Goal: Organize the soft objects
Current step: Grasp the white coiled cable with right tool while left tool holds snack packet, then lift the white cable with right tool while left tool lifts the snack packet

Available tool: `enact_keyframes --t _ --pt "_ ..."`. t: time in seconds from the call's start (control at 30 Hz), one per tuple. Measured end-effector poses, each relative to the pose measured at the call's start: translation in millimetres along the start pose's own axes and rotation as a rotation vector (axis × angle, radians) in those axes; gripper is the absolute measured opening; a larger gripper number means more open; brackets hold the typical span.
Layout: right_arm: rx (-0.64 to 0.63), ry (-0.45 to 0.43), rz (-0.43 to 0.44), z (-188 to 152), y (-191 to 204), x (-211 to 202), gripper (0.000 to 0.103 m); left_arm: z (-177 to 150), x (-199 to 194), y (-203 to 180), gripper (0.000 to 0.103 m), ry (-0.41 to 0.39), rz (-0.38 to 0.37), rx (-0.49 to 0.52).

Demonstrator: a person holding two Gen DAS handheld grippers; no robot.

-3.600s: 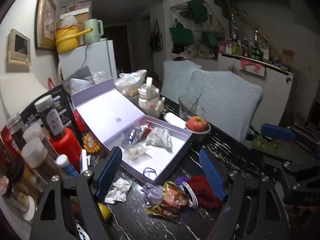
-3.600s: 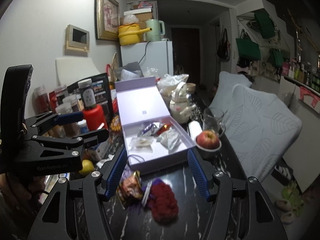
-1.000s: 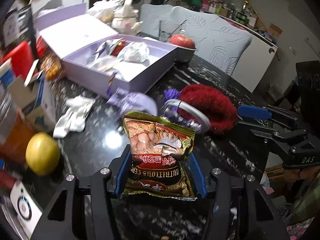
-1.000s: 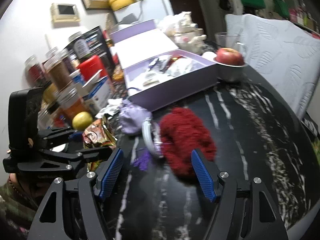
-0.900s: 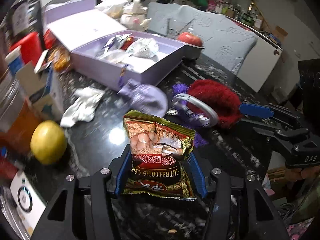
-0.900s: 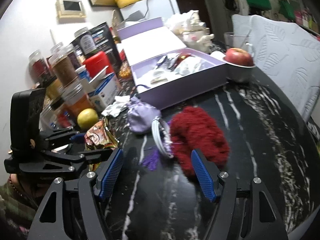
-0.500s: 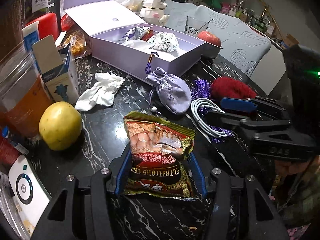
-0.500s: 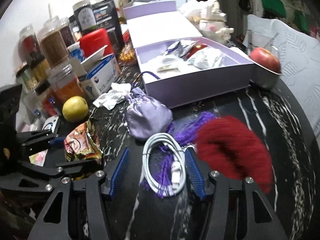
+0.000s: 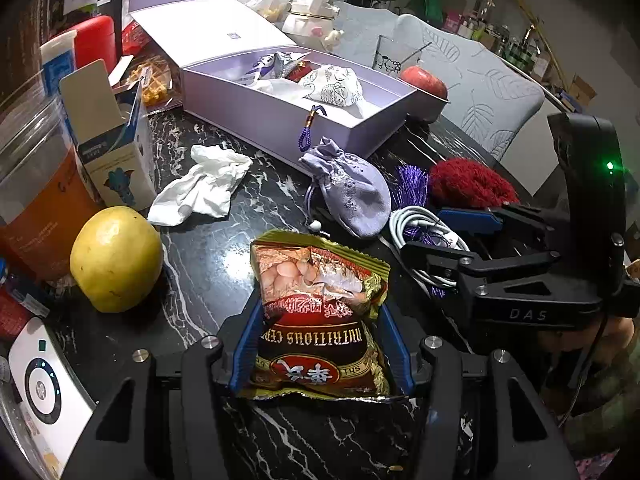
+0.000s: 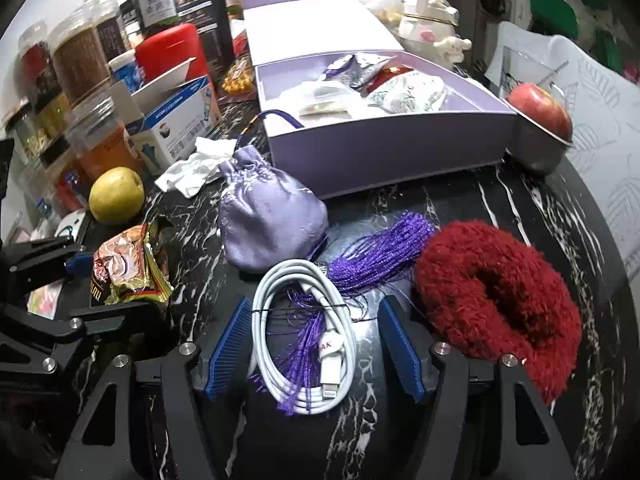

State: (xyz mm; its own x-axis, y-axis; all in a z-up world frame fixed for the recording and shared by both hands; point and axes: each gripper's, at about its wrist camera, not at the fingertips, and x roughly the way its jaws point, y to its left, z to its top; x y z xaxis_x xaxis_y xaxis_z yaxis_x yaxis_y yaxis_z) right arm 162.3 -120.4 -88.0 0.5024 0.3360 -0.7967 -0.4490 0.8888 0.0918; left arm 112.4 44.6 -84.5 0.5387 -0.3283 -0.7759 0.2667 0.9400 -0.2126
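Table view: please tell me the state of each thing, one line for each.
Lilac box: lid open.
Snack packet: clamped in left gripper.
White cable: coiled, between the open pads of right gripper.
Lilac pouch: drawstring closed.
Blue carton: flap open.

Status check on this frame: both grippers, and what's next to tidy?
Left gripper shut on snack packet. Right gripper open, jaws just opening, straddling white cable. Purple tassel tangled through it.
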Motion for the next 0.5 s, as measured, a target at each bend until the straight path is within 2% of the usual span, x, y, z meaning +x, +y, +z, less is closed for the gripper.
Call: enact_keyframes --t 0.03,0.07,0.17,0.23,0.37,0.5 --pt "0.008 -0.003 0.004 -0.4 -1.1 -1.1 0.052 -0.5 -0.2 0.4 0.054 -0.002 0.001 -0.003" --pt "0.016 -0.008 0.009 -1.3 -2.4 -2.5 0.046 -0.8 -0.4 0.4 0.054 -0.003 0.002 -0.002" --pt "0.028 -0.008 0.017 -4.4 -4.7 -6.7 0.041 -2.0 -1.1 -2.3 0.054 -0.006 0.014 0.001" --pt "0.048 -0.022 0.025 -8.4 -6.6 -13.0 0.021 -2.7 -1.7 -3.7 0.054 -0.006 0.019 0.004" --pt "0.054 -0.035 0.011 -19.7 -7.4 -24.6 0.022 -6.9 -3.3 -12.0 0.054 -0.007 0.009 0.036" --pt "0.073 -0.024 0.035 -36.0 -4.8 -32.0 0.02 -11.9 -6.5 -17.9 0.054 -0.005 -0.004 0.034"
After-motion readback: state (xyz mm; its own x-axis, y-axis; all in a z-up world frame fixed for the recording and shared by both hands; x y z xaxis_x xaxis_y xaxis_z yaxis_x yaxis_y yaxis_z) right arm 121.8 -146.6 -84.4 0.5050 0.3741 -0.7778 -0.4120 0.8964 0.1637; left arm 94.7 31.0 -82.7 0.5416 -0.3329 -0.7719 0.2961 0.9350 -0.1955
